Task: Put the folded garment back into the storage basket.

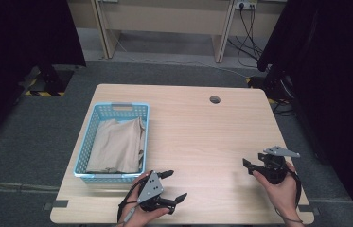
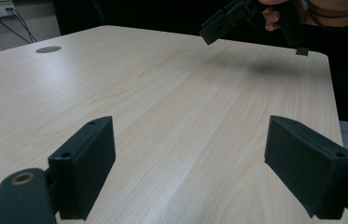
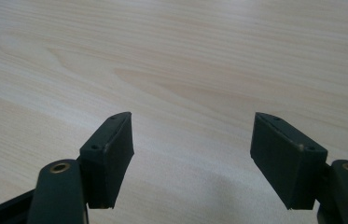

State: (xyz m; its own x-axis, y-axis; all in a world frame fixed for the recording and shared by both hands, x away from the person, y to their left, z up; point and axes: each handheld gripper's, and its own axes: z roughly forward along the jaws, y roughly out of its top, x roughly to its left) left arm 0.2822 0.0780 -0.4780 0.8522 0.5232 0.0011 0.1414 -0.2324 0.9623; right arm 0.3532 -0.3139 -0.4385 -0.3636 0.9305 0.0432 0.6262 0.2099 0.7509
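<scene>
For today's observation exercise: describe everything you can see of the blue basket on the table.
The blue basket is a rectangular, plastic-looking crate with perforated lattice walls and a handle slot in its far end. It sits upright and flat on the left part of the wooden table, its long side running away from the person. A folded beige cloth lies inside, covering most of its floor. Neither gripper touches it.

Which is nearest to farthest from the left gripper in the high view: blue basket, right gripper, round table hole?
Measured from the left gripper:
1. Blue basket, just up-left of it, holding a folded tan cloth.
2. Right gripper, across the table's near edge to the right.
3. Round table hole, near the far edge.
The second and third are close, the hole slightly farther.
</scene>
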